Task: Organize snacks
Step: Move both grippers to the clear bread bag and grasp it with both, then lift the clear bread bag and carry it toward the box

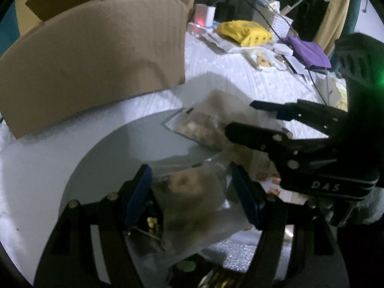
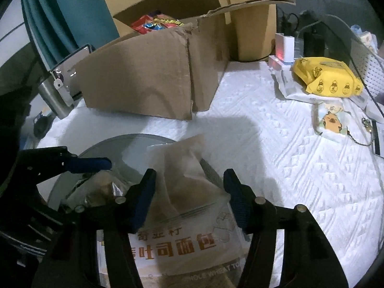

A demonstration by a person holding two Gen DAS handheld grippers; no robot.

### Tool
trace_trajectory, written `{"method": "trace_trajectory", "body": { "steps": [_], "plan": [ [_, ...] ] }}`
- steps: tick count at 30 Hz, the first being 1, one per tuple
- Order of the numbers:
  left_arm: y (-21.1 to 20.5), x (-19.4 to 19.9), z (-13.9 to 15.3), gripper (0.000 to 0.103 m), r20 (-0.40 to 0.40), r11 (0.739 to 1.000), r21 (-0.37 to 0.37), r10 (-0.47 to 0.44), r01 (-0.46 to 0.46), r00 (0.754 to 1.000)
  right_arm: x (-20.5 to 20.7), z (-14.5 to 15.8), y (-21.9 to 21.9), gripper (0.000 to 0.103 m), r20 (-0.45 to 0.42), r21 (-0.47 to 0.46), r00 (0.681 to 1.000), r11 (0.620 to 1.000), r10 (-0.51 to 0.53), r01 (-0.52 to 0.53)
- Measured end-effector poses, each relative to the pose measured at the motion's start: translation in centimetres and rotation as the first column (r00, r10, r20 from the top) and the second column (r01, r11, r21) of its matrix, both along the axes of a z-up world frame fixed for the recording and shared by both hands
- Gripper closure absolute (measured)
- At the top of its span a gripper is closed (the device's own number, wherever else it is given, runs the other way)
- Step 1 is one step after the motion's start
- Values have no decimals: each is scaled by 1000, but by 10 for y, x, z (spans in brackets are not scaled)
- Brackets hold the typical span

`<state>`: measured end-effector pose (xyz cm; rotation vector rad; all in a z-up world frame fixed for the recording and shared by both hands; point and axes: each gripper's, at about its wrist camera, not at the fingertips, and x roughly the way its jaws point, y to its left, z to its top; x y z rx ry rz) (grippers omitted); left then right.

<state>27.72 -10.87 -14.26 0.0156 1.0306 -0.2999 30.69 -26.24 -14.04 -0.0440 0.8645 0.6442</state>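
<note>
A clear bag of toast bread (image 2: 189, 235) with orange print lies between the fingers of my right gripper (image 2: 189, 182), whose jaws stand wide apart around its crumpled top. My left gripper (image 1: 189, 180) stands open around a clear bag holding a brown round pastry (image 1: 189, 192), over a round grey plate (image 1: 115, 158). The right gripper shows in the left wrist view (image 1: 240, 117), over a snack bag (image 1: 196, 129). The left gripper's blue pads (image 2: 88, 164) show in the right wrist view. An open cardboard box (image 2: 148, 76) behind holds a red snack packet (image 2: 153, 24).
The table has a white quilted cover (image 2: 300, 180). A yellow packet (image 2: 326, 76), a small capybara packet (image 2: 331, 122), a white charger (image 2: 285, 45) and cables lie at the back right. A steel cup (image 2: 52, 96) stands at the left.
</note>
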Motion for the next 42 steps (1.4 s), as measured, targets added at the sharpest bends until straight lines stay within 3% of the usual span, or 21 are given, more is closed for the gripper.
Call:
{"method": "trace_trajectory", "body": {
  "steps": [10, 16, 25, 42],
  "plan": [
    [-6, -5, 9, 51, 32, 999, 12, -44, 44, 999, -4, 8, -9, 47, 19, 8, 1000, 1000, -23, 22],
    [-1, -10, 21, 57, 66, 999, -4, -39, 40, 997, -9, 19, -16, 47, 35, 15, 999, 999, -34, 34],
    [13, -18, 51, 59, 147, 999, -32, -17, 22, 989, -20, 44, -22, 47, 74, 49, 996, 998, -51, 47],
    [62, -30, 93, 61, 265, 996, -83, 62, -41, 962, -34, 96, 10, 47, 179, 44, 984, 999, -21, 14]
  ]
}}
